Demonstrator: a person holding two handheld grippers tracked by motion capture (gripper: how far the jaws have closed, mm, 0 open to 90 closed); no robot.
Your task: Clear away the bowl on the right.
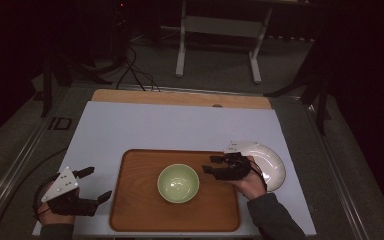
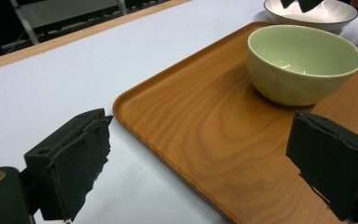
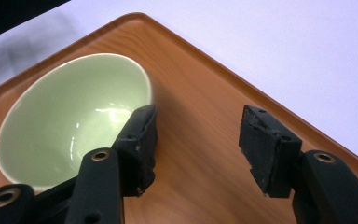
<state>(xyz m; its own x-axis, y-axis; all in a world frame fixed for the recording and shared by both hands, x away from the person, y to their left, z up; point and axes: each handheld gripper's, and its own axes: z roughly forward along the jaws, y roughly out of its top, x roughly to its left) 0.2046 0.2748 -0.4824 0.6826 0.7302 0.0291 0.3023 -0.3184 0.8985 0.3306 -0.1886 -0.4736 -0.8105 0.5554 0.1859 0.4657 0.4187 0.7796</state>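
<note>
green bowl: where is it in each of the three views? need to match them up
High view: the green bowl sits at the middle of the wooden tray, lower centre.
Left gripper view: upper right, on the tray, beyond the jaws.
Right gripper view: left side, partly behind the near jaw.
Shared landmark: the tray's raised wooden rim against the white table cover.

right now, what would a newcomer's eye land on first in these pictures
The pale green bowl stands out first, empty and upright in the middle of the wooden tray on the white table cover. Next, the right gripper hovers just beside the bowl with its fingers apart. A white bowl sits off the tray to the right, behind that hand.
</note>
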